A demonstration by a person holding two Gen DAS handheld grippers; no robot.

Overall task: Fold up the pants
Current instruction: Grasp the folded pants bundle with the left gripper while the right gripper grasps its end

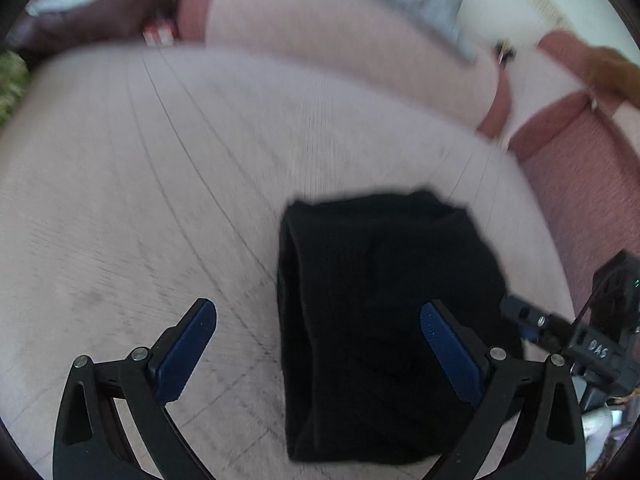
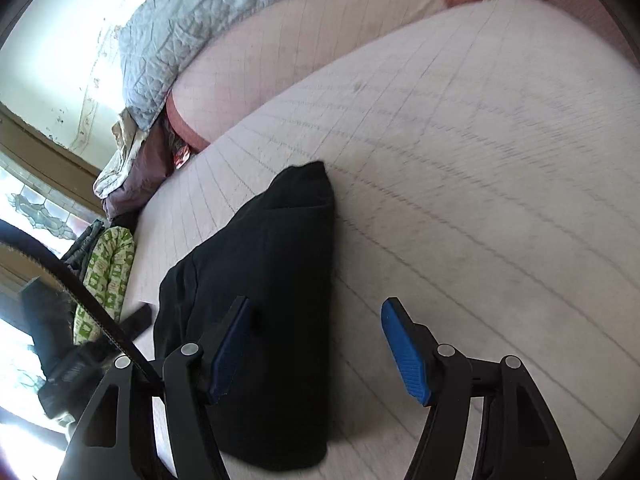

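Setting: a pale pink quilted bed (image 1: 160, 184) fills both views, with a rolled pink bolster (image 1: 340, 48) and a grey-blue quilt (image 2: 192, 28) at its far side.

Left wrist view, pants: the black pants (image 1: 384, 320) lie on the bed as a compact, several-layered bundle, with a rounded fold along their left edge.

Left wrist view, tool: the left tool (image 1: 318, 344) stands wide apart and grips nothing; its right finger is over the cloth, its left finger over bare mattress.

Left wrist view, other tool: part of the right tool (image 1: 576, 336) shows at the right edge, beside the bundle.

Right wrist view, pants: the same bundle (image 2: 264, 280) lies left of centre, tapering to a corner at its far end.

Right wrist view, tool: the right tool (image 2: 316, 344) is apart and empty; its left finger is over the fabric, its right finger over the bed.

Handling: the cloth looks soft, light and limp, so it will likely sag and unfold if lifted from one point.

Where to hold: probably pinch all layers at the near corners, one tool to each.
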